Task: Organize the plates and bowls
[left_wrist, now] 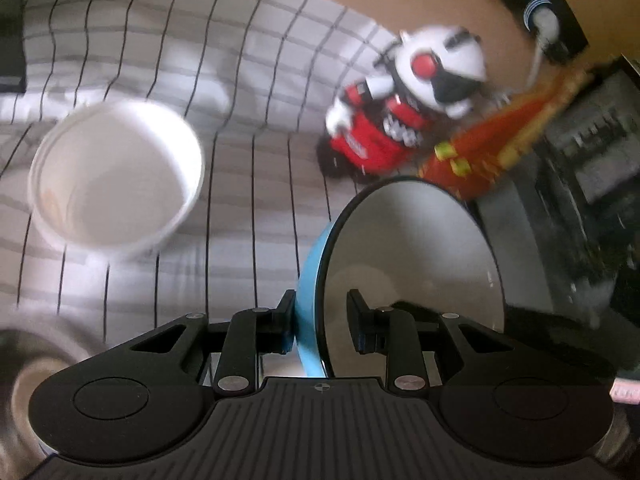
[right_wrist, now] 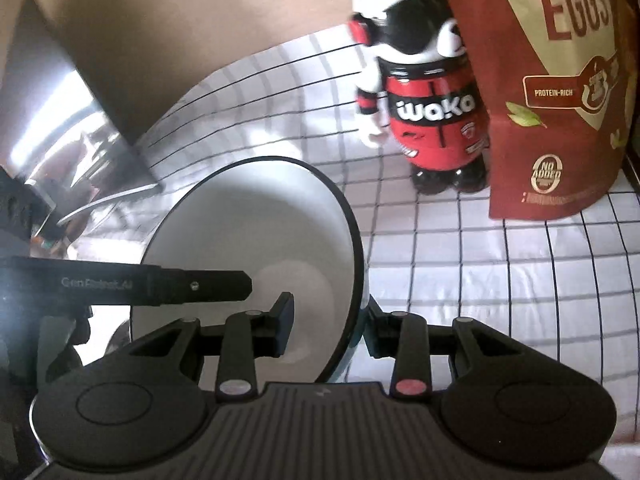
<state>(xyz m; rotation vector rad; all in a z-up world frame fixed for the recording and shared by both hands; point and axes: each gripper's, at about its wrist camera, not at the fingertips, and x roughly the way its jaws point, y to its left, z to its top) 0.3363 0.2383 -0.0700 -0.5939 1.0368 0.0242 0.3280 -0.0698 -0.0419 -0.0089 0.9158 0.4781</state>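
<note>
Close in, the left gripper has its jaws on either side of the rim of a round bowl w/ light-blue outside, black edge and pale grey-white inside; the left finger looks to touch the blue wall, the right finger sits inside the bowl w/ a gap to the rim, so a firm clamp can't be confirmed. The bowl is tipped up on edge, opening facing right in the left wrist view. In the right wrist view the right gripper straddles the opposite rim of the same bowl, one finger inside, one outside, jaws fairly wide; whether the pads press the wall can't be told. The left gripper's black finger reaches in from the left over the bowl's inside. Under it all lies a white cloth w/ thin dark grid lines. At lower left a shiny steel bowl shows partly, blurred. Farther out on the cloth, well apart from the blue bowl, sits a white round plastic tub, upright, open top. Beyond, a panda figurine in red-and-black suit marked "wako" stands just beside a dark-red pouch printed "EGGS". A shiny metal surface fills the far left.
</note>
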